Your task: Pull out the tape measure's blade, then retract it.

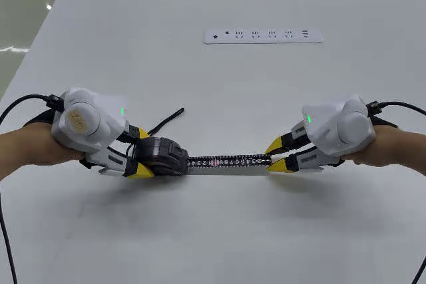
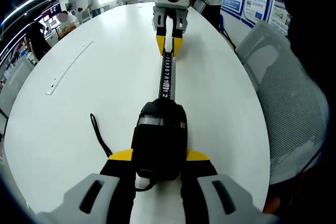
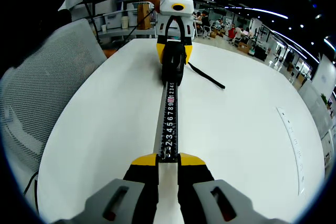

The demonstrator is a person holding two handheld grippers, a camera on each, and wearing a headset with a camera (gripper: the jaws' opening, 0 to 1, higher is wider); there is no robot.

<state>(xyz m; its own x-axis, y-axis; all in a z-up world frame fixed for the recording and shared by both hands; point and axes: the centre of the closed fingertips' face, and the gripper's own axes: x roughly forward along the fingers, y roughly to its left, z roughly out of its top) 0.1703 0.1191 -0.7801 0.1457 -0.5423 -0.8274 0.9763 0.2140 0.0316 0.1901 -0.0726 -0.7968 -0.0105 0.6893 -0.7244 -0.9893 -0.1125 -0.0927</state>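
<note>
Here the left gripper (image 1: 142, 153) is clamped on the case (image 1: 165, 156), low over the table (image 1: 219, 231), and the right gripper (image 1: 274, 157) is closed on the tip of the blade (image 1: 226, 161), with a short run stretched between them. To pull well, I'd hold the case steady and draw the tip straight away, level and untwisted. The strap (image 1: 166, 122) trails beside the case and a power strip (image 1: 263, 35) lies well apart, so nothing seems to block the path.

The head view looks steeply down on the table (image 1: 233, 84) from above the blade (image 1: 226, 162). The left gripper view looks close along the blade from its case (image 2: 160, 140) end; the right gripper view faces back from the tip. All three share the blade.
</note>
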